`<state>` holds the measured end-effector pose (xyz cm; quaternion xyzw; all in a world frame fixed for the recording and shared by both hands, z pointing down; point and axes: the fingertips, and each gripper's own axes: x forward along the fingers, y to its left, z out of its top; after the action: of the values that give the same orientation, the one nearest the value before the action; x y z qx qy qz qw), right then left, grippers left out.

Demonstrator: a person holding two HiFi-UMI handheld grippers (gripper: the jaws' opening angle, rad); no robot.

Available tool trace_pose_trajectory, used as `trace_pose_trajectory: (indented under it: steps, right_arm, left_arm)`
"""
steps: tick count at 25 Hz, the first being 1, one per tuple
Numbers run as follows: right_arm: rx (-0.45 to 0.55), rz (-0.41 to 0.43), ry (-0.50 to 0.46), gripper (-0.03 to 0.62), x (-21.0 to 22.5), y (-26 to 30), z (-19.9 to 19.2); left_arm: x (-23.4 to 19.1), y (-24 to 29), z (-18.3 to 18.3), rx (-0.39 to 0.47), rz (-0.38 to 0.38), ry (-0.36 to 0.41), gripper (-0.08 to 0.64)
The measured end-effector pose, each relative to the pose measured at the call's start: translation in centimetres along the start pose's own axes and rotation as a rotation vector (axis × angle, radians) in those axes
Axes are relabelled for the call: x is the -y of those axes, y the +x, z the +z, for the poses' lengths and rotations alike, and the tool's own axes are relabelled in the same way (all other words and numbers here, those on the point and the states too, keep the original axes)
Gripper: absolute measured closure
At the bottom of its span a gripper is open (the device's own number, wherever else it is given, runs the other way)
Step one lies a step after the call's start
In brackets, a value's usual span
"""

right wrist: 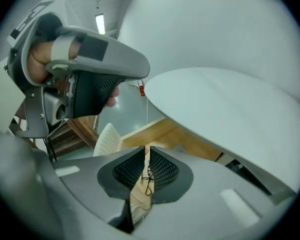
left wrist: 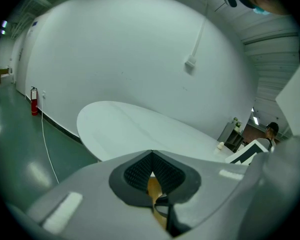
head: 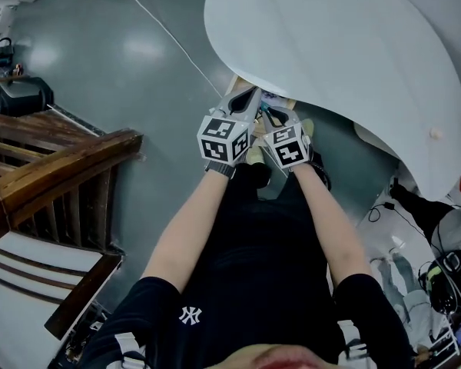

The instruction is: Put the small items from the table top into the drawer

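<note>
In the head view both grippers hang side by side over an open wooden drawer (head: 246,81) under the rim of a white round table (head: 346,44). My left gripper (head: 253,92) (left wrist: 151,153) is shut, tips touching and nothing between them. My right gripper (head: 267,112) (right wrist: 145,150) keeps a narrow slit between its pads; only the drawer (right wrist: 160,134) and a black cord lying in it show through. A small white item (head: 436,133) (left wrist: 220,145) sits far off on the table top (left wrist: 140,129). The left gripper (right wrist: 142,73) also shows at the upper left of the right gripper view.
A wooden stair rail (head: 61,167) stands to the left. Bags and cables (head: 438,267) lie on the floor at the right. A white chair (right wrist: 107,139) is beyond the drawer. A red fire extinguisher (left wrist: 34,101) stands by the far wall.
</note>
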<state>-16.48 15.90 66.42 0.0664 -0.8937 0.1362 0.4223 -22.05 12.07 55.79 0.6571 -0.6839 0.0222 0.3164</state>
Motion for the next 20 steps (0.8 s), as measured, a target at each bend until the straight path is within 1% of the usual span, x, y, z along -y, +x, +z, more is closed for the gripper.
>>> trace_pose_trajectory:
  steps: [7, 12, 16, 20]
  right_arm:
    - [0.123, -0.078, 0.07, 0.564, 3.5, -6.4, 2.1]
    - [0.198, -0.134, 0.093, 0.565, 5.5, -10.0, 2.9]
    - [0.238, -0.168, 0.114, 0.566, 7.2, -13.8, 4.2]
    - [0.308, -0.24, 0.138, 0.566, 10.1, -17.5, 5.3]
  left_arm:
    - [4.8, 1.9, 2.4, 0.001, -0.076, 0.053, 0.56]
    - [7.9, 2.6, 2.8, 0.005, -0.118, 0.079, 0.56]
    - [11.2, 2.8, 4.5, 0.0, -0.152, 0.096, 0.56]
    - [14.5, 3.9, 5.7, 0.002, -0.206, 0.133, 0.56]
